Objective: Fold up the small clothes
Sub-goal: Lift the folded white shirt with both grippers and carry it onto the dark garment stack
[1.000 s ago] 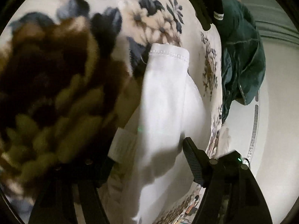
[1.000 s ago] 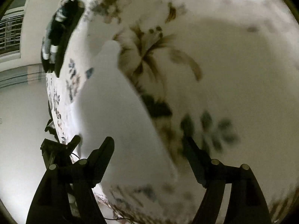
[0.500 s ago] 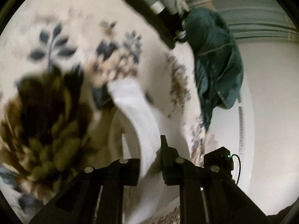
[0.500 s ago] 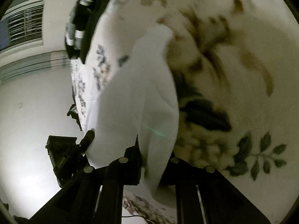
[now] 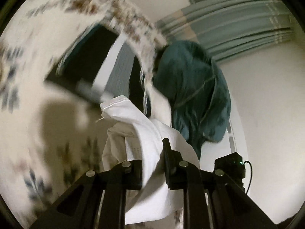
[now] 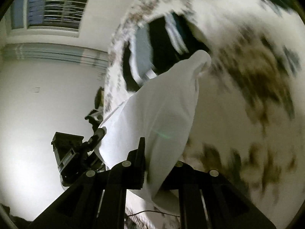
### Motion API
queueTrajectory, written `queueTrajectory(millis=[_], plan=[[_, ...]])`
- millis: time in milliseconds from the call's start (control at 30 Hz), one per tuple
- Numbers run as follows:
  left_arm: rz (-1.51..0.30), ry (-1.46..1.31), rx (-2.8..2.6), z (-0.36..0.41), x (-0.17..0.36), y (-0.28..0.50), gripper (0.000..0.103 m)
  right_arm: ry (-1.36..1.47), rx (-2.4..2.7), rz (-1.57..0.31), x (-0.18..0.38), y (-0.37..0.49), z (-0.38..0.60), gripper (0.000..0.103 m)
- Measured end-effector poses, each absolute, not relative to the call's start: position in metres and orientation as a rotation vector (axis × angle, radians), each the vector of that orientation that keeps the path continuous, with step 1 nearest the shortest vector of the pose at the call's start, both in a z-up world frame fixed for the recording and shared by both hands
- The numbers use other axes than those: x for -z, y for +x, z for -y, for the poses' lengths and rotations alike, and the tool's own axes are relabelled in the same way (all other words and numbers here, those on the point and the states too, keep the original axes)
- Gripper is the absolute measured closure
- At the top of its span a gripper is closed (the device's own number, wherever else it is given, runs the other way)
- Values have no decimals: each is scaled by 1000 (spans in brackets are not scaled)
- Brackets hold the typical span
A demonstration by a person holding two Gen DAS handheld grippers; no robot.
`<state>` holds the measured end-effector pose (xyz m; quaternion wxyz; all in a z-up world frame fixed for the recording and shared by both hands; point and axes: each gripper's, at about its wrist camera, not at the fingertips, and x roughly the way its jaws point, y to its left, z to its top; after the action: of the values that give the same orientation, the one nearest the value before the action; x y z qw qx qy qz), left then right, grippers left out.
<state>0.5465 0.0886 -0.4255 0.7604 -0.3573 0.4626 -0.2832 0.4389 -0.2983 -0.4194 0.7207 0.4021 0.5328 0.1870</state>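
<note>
White cloth fills both my grippers: my left gripper (image 5: 152, 162) is clamped on the white garment (image 5: 150, 133) at lower centre, and my right gripper (image 6: 160, 164) pinches it too. Beyond lie the blurred floral bedspread (image 5: 28, 105) at left and a teal garment (image 5: 192, 87) at upper right.

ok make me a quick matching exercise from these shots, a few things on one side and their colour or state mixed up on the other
Things:
1. white garment
2. bundled cloth at the bed's edge
3. bed cover
4. left hand-held gripper

Colour or state:
A. dark teal, heaped
B. cream with a brown and dark blue floral print
C. shut on fabric
D. plain white, pinched at two places and lifted

Pairs: 1-D, 2-A, 3-B, 4-C

The right hand-held gripper is shut on the same white garment.
</note>
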Motion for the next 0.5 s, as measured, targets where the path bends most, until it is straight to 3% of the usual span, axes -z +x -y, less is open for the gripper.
queueTrajectory(millis=[267, 500], plan=[[-937, -648, 561, -98, 403, 701, 89, 815, -462, -1064, 398, 611, 266, 90], [-1160, -548, 417, -103, 479, 766, 85, 756, -395, -1122, 450, 717, 248, 88]])
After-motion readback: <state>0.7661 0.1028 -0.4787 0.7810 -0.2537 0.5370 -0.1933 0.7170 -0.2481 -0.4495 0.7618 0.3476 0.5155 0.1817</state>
